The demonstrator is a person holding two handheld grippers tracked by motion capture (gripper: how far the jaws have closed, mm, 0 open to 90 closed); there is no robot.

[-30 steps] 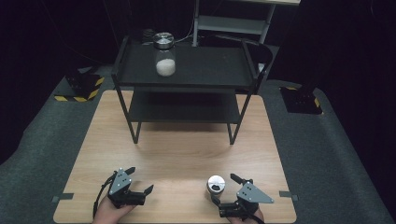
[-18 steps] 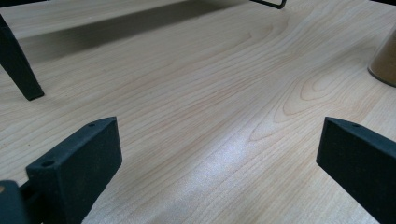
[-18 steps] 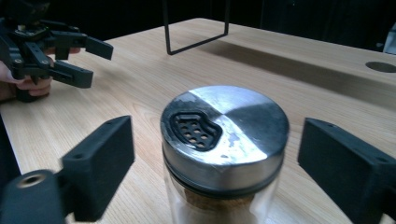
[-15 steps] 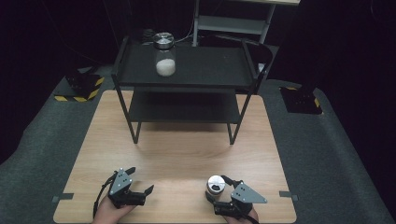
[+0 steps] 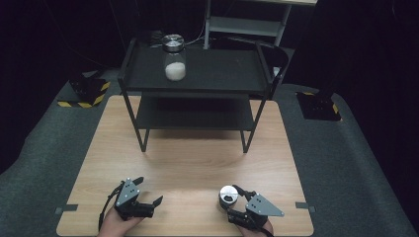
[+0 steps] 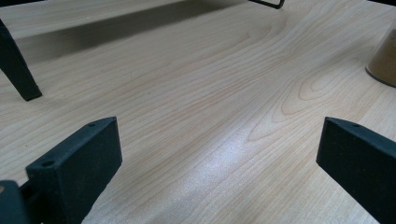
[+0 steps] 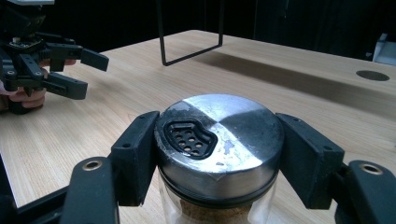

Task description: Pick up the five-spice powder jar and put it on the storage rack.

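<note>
Two shakers in all: one (image 5: 228,196) at the near right of the table (image 5: 197,163), another (image 5: 174,58) up on the top shelf of the black rack (image 5: 207,74), well apart from the first. Two grippers, one per hand, both low at the near edge. One rack, two shelves, standing at the far half of the table; beyond it a pale shelf unit (image 5: 247,22) against the dark. Two yellow-and-black striped blocks (image 5: 84,91) on the grey floor, left and right of the table. Bare wood between the grippers and the rack legs, with nothing across it. Right gripper (image 7: 219,154): jaws just been closing, now pressed against both sides of the near shaker's lid (image 7: 219,135). Left gripper (image 6: 219,158): jaws wide apart over bare wood, nothing between them, resting just left of the near shaker's side of the table. Near shaker upright, clear glass, brownish powder inside, round brushed-metal lid with a dark recess of small holes (image 7: 189,136); its glass edge seen at the right border of the left gripper view (image 6: 385,60). Far shaker likewise glass with a metal lid, white powder low inside.
</note>
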